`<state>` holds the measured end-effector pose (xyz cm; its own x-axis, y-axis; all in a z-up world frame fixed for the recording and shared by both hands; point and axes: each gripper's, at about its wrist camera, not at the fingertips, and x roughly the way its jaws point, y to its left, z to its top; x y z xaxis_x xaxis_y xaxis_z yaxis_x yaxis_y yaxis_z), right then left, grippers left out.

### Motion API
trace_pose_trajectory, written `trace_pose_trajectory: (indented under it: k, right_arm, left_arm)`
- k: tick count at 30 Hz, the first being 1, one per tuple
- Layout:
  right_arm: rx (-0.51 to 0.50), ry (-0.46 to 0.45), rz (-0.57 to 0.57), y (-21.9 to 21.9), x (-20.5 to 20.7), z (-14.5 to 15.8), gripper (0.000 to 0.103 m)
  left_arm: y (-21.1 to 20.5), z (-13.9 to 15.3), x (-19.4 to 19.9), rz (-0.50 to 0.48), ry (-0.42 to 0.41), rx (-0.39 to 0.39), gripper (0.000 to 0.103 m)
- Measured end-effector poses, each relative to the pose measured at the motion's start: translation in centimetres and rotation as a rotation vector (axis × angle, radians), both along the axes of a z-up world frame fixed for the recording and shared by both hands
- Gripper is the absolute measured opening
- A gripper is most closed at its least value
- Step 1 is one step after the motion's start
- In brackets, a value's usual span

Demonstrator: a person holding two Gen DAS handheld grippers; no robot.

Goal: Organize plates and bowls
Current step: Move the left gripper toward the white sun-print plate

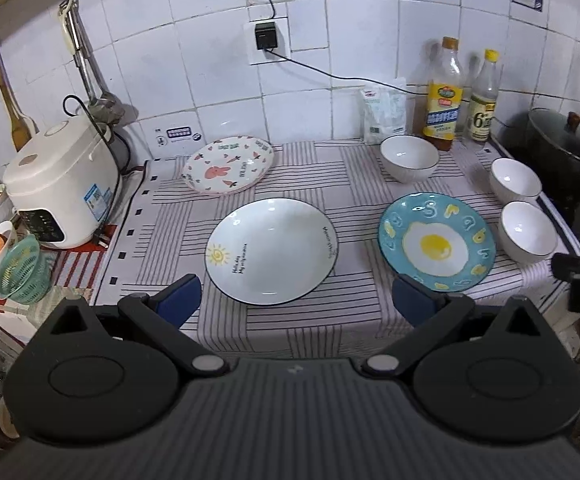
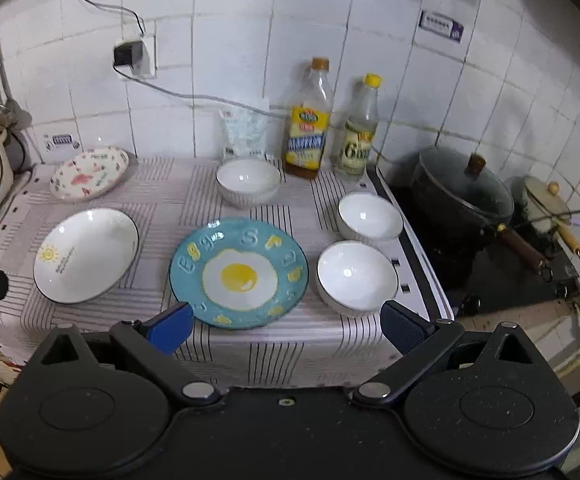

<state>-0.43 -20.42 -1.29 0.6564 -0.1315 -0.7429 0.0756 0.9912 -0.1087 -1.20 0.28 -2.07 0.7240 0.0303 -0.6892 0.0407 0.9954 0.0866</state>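
Left wrist view: nothing looks sorted yet, since the white round plate with a small sun drawing (image 1: 271, 251), the teal ceramic plate painted with a fried egg (image 1: 436, 242), the white plate patterned with pink rabbits and carrots (image 1: 228, 164) and three plain white ceramic bowls (image 1: 409, 158) (image 1: 515, 179) (image 1: 527, 231) all lie apart, unstacked, on the striped-cloth table (image 1: 370, 300), while the left gripper (image 1: 294, 298) hangs near the table's front edge, its blue-padded fingers (image 1: 180, 300) spread wide and empty. Right wrist view: the same dishes are scattered singly, so I judge all the stacking remains, and the right gripper (image 2: 286, 326) hovers just short of the egg plate and nearest bowl, fingers (image 2: 172, 326) wide apart, touching nothing.
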Motion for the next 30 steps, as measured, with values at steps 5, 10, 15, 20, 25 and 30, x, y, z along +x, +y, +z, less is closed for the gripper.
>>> trace_pose_trajectory:
  k: [5,10,15,20,25,30]
  right_arm:
    - [0.018,0.004,-0.004,-0.2,-0.1,-0.5,0.101]
    - [0.000,0.006,0.001,0.0,-0.2,-0.9,0.101]
    - [-0.024,0.003,0.009,-0.1,-0.3,-1.0,0.101]
    - [-0.019,-0.003,0.018,-0.2,-0.7,-1.1,0.101]
    - [-0.041,-0.006,0.033,0.0,-0.9,-1.2,0.101]
    - [-0.038,-0.018,0.057,0.4,-1.1,-1.2,0.101]
  left_arm:
    - [-0.1,0.0,-0.4,-0.005,-0.010,-0.003,0.103]
    - [0.1,-0.5,-0.4,0.006,-0.006,-0.010,0.103]
    - [0.3,-0.7,-0.3,0.019,-0.001,-0.007,0.103]
    - [0.6,-0.7,-0.3,0.018,0.014,-0.017,0.103]
    - [0.7,-1.0,-0.4,0.011,0.017,-0.018,0.103]
    - [0.8,-1.3,-0.3,0.006,0.026,-0.016,0.103]
